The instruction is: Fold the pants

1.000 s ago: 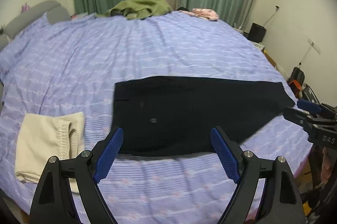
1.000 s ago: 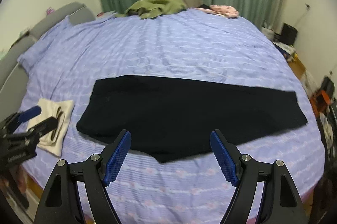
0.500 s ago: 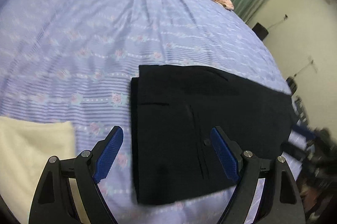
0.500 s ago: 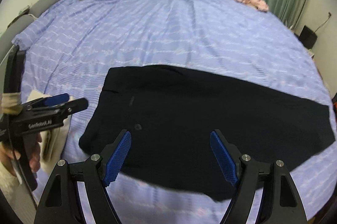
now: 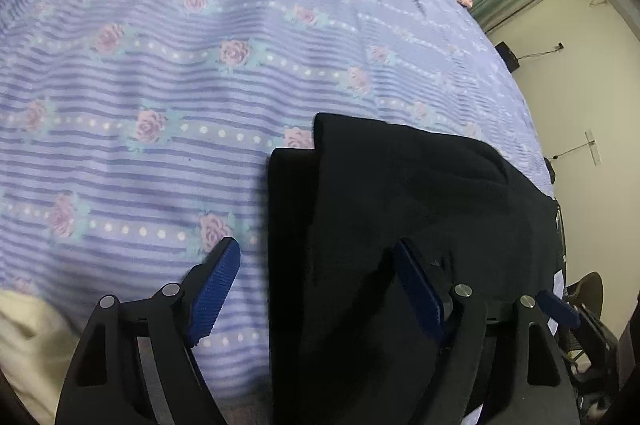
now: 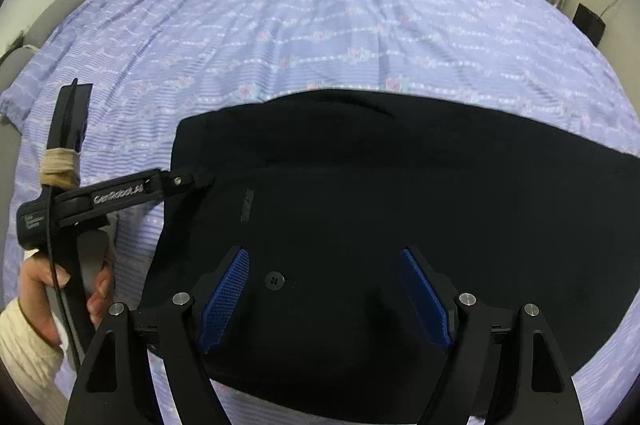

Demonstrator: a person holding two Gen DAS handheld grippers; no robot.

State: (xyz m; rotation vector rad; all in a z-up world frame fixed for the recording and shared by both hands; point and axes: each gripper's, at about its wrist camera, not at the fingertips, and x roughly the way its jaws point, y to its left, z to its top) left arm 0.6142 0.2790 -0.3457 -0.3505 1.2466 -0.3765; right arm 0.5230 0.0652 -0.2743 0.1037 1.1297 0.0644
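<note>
Evidently just starting: black pants (image 6: 400, 201) lying flat on the bed (image 6: 320, 25), seemingly halved lengthwise already; left gripper (image 5: 316, 289) spread, straddling the waistband edge; right gripper (image 6: 324, 297) spread, hovering above the waist; crosswise folds remaining.

Left gripper (image 5: 318, 283) gapes wide — right gripper (image 6: 326, 291) too (both low)

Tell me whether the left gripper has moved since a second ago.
Yes. The left gripper has dropped down and forward to the waistband end of the black pants, now straddling its edge on the floral bedsheet.
</note>
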